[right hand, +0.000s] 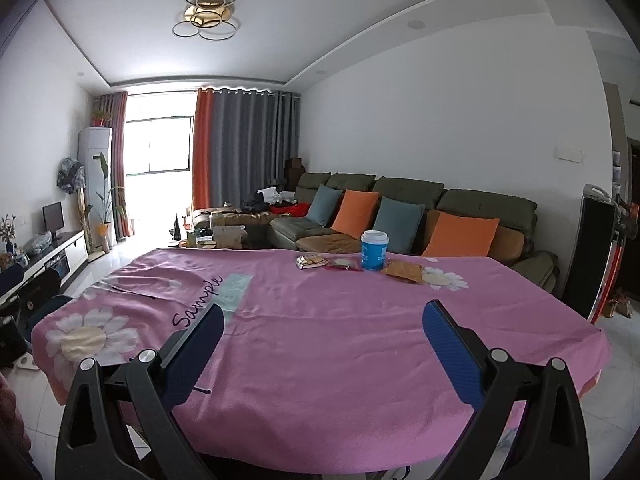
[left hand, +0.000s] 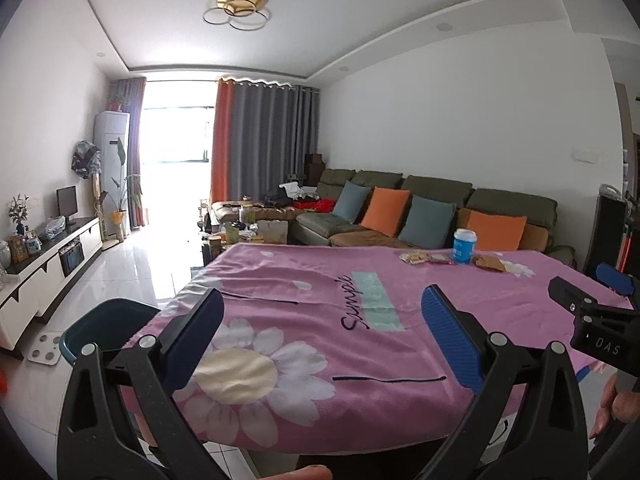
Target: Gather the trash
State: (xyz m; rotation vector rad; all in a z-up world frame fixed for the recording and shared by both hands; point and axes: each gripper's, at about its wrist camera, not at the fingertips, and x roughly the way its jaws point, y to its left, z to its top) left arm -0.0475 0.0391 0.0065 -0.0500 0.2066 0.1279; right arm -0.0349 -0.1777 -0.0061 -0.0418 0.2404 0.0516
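Crinkly wrappers: three flat snack packets sit clustered at the far side of the table, a clear biscuit pack [right hand: 310,261], a reddish packet [right hand: 342,266] touching it, and a brown packet [right hand: 404,271] on the other side of the cup. My guess is they're bunched together because that's where someone sat snacking.
Cup: blue paper cup with white lid [right hand: 374,250], upright between the reddish and brown packets, looks like trash too, can't tell if it's empty.
Cloth: pink flowered tablecloth [right hand: 320,340] covers the whole table, a bit rumpled, so thin wrappers may be fiddly to pinch off it.
Bin: dark teal tub [left hand: 108,326] on the floor just off the table's left corner, low and close, probably parked there so stuff can be dropped in. Can't see inside.
Right gripper [right hand: 324,350]: jaws spread wide, nothing between them, held over the near edge, pointing at the pile.
Left gripper [left hand: 322,338]: also gaping and holding nothing, near edge, on the bin's side.
Distance: both well apart from the trash.
Stage: trash on the table, none in either claw.
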